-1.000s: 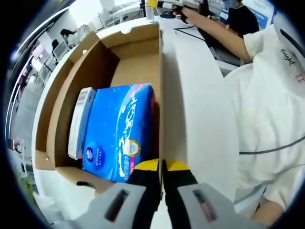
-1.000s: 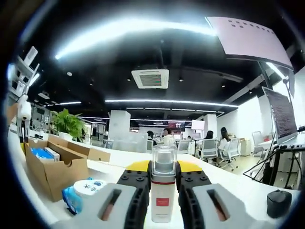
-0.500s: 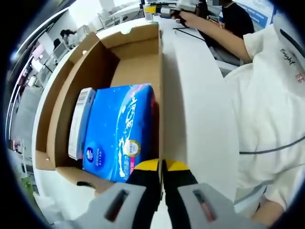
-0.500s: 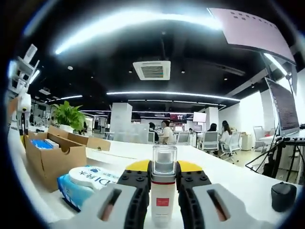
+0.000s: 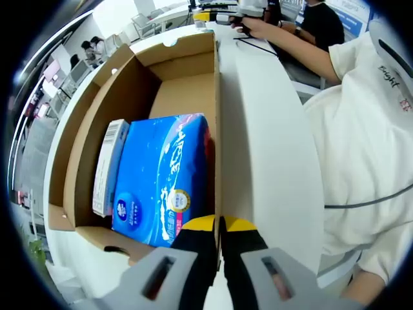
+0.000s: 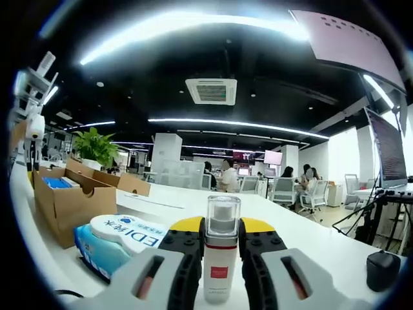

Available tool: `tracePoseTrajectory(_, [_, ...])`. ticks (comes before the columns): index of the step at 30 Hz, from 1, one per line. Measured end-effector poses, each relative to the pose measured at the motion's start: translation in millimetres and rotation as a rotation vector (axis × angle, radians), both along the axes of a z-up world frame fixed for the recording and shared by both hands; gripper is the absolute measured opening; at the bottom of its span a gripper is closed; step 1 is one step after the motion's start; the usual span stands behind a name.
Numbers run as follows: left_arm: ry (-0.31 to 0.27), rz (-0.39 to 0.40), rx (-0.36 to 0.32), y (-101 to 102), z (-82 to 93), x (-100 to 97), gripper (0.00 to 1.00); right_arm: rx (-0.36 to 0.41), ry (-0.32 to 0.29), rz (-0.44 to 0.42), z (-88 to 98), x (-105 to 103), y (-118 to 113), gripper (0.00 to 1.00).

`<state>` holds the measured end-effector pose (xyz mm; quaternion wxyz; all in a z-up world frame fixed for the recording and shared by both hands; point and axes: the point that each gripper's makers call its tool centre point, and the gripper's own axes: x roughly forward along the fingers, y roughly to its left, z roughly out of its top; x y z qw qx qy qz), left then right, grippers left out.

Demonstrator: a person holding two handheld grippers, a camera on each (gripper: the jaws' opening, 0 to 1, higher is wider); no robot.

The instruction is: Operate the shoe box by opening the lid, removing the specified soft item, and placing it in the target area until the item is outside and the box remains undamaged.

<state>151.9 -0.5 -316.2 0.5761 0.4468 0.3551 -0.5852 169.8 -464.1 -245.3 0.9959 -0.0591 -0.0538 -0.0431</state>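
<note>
In the left gripper view the open cardboard shoe box point(image 5: 139, 84) lies on a white table. Inside it lie a blue soft tissue pack point(image 5: 164, 174) and a slim white carton point(image 5: 108, 165). My left gripper point(image 5: 219, 226) is at the box's near right corner, shut on the top edge of its right wall. In the right gripper view my right gripper point(image 6: 221, 227) is shut on a white bottle point(image 6: 220, 258) with a clear cap and a red label. A blue and white wet-wipes pack point(image 6: 119, 237) lies on the table just left of it, with the shoe box point(image 6: 61, 201) further left.
A person in a white shirt point(image 5: 361, 129) stands close on the right of the box, and another person's arm point(image 5: 290, 39) rests on the table beyond. A small black object point(image 6: 379, 271) sits at the right on the white table point(image 6: 322, 242). A plant point(image 6: 93, 148) stands behind the box.
The right gripper view has drawn nearer to the wet-wipes pack, which looks larger now; the bottle stays held. The left gripper and the box have not moved.
</note>
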Motion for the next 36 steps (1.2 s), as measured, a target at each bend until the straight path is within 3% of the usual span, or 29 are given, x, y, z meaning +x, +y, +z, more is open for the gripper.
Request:
tracePoseTrajectory(5, [-0.004, -0.002, -0.001, 0, -0.2, 2.0, 0.01, 0.007, 0.052, -0.007, -9.5, 1, 0, 0.21])
tracePoseTrajectory(17, [-0.005, -0.001, 0.002, -1, 0.0, -0.6, 0.01, 0.032, 0.055, 0.005, -6.0, -1, 0, 0.27])
tracePoseTrajectory(20, [-0.005, 0.000, 0.001, -1, 0.1, -0.9, 0.01, 0.060, 0.062, -0.003, -4.3, -2, -2, 0.33])
tracePoseTrajectory(31, [-0.007, -0.002, 0.000, -1, -0.2, -2.5, 0.01, 0.048, 0.016, -0.016, 20.1, -9, 1, 0.36])
tracePoseTrajectory(36, [-0.008, -0.003, -0.001, -1, -0.5, -3.2, 0.01, 0.039, 0.010, -0.045, 37.4, -14, 4, 0.42])
